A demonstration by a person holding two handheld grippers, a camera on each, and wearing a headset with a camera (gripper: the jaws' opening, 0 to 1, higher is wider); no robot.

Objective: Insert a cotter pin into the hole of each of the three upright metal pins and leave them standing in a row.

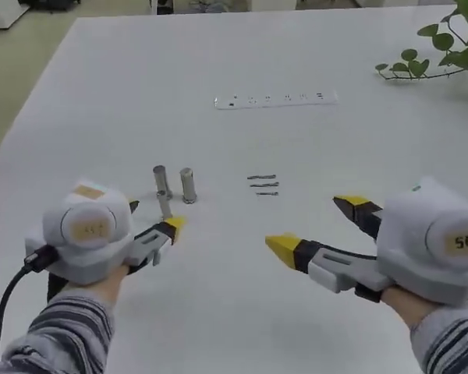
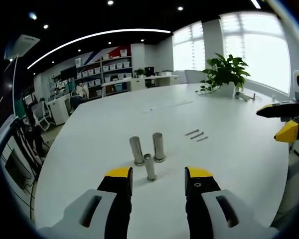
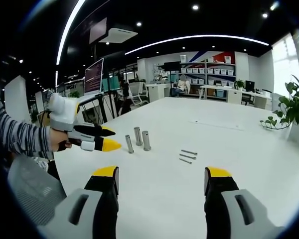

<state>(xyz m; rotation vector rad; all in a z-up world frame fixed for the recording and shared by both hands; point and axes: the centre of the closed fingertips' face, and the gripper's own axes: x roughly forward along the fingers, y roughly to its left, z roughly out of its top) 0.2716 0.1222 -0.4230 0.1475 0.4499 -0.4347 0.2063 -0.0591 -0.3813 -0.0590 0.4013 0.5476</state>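
Head view: I'm seeing white worktop [image 1: 218, 288] carrying three metal pins [image 1: 175, 187], standing clustered just ahead of left tongs [image 1: 154, 215], released. Cotter pins [image 1: 263, 185] lying loose mid-surface. Right tongs [image 1: 312, 224] gaping wide.
Left gripper view: I'm facing windows [image 2: 249, 45], plant [image 2: 224, 72].
Right gripper view: I'm viewing shelving [image 3: 209, 69] lining far wall.

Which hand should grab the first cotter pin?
Right. The right tool is open and looks nearer the three thin grey cotter pins; the left tool sits by the upright grey metal pins.
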